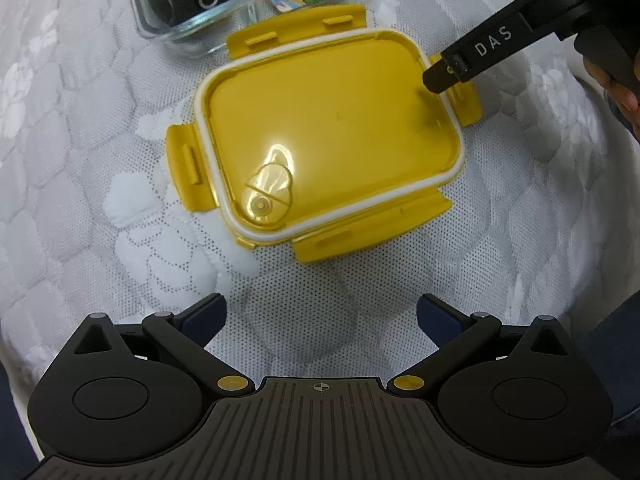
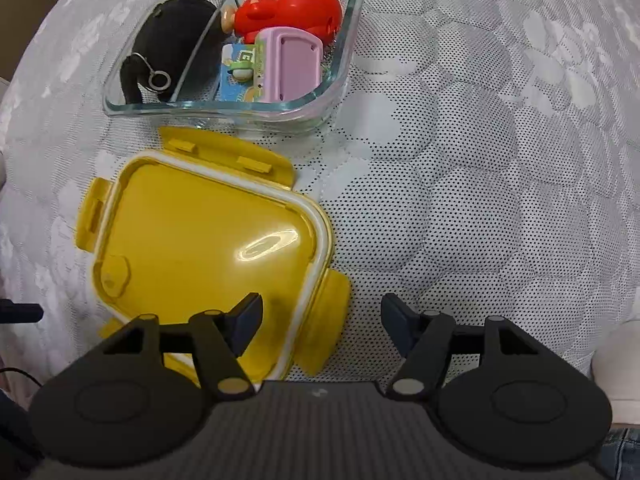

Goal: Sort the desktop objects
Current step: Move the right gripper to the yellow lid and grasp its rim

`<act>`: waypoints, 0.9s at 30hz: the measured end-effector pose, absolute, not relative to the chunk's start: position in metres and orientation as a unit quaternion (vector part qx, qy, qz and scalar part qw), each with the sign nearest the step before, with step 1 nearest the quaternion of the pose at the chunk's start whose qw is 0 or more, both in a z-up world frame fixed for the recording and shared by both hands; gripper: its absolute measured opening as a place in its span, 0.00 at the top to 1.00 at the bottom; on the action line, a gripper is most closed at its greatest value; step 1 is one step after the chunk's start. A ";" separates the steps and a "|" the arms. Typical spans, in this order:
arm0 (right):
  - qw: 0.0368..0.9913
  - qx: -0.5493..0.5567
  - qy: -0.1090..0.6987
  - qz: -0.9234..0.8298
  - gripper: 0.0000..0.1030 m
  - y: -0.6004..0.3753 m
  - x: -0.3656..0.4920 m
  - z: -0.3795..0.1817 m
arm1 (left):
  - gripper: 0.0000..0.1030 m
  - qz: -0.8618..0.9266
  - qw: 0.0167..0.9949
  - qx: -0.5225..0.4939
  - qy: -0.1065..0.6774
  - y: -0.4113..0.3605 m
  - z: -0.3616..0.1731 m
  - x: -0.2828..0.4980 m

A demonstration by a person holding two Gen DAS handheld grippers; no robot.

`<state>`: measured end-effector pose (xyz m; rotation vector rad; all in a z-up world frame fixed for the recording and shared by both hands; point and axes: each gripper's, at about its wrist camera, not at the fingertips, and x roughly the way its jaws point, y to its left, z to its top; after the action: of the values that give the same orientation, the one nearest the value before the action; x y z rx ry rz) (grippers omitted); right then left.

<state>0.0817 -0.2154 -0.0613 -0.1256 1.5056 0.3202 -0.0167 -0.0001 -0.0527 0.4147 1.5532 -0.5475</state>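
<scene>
You are moving on to closing up: the toys are lying in the glass box (image 2: 240, 112), so the yellow lid (image 2: 208, 248), resting upside down on the quilted cover (image 2: 460, 200) just beside it, is probably next. Your right tongs (image 2: 320, 320) are pointing straight down, spread, straddling the lid's right-hand clip (image 2: 324, 320) without pinching it. Your left tongs (image 1: 320, 312) are hanging spread and empty over bare cover near the lid. You are needing to close on that edge, lift and flip it
</scene>
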 end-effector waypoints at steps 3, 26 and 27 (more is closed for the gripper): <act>0.709 -0.051 0.688 0.143 0.34 -0.216 0.082 -0.064 | 0.00 -0.242 0.658 0.184 0.689 0.002 -0.052 -0.018; 0.682 -0.027 0.716 0.150 0.31 -0.217 0.074 -0.075 | 0.00 -0.255 0.662 0.186 0.680 0.000 -0.048 -0.009; 0.681 -0.028 0.716 0.148 0.28 -0.217 0.074 -0.076 | 0.00 -0.255 0.662 0.186 0.680 0.000 -0.048 -0.008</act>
<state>0.0737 -0.2170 -0.0755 -0.0639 1.6067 0.3327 -0.0081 0.0003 -0.0484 0.4215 1.5374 -0.5761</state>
